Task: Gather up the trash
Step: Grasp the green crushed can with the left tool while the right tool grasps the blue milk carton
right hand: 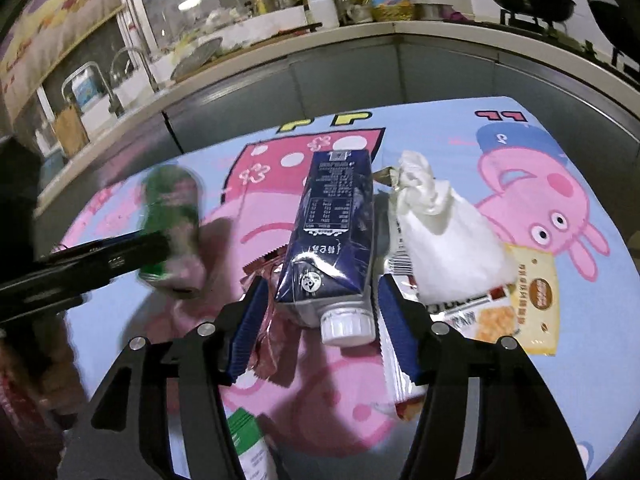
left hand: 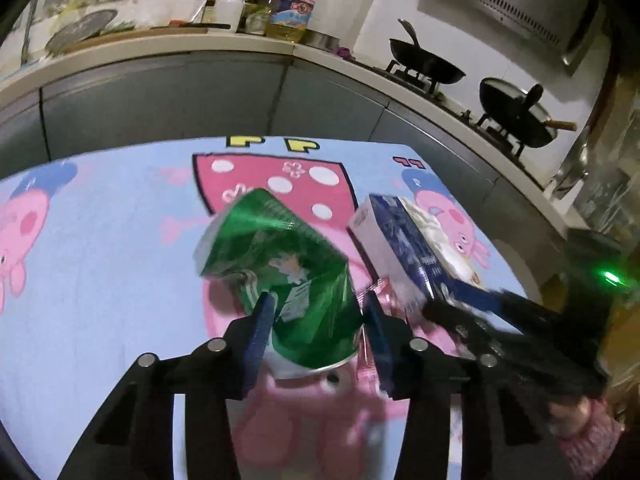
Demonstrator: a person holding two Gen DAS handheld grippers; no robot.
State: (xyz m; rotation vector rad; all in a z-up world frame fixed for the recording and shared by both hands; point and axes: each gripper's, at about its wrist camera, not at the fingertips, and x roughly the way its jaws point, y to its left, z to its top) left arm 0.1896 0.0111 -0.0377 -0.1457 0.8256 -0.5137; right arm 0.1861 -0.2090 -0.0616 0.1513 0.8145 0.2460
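My left gripper is shut on a crushed green can and holds it above the cartoon-pig tablecloth; the can shows blurred in the right wrist view. My right gripper has its jaws on either side of a dark blue carton with a white cap, and the carton looks lifted; it also shows in the left wrist view. A crumpled white tissue lies right of the carton on a snack wrapper. A pink foil wrapper lies under the left blue pad.
A green-and-white packet lies at the table's near edge. Grey kitchen cabinets with a cluttered counter stand behind the table. Two black woks sit on the stove at the right.
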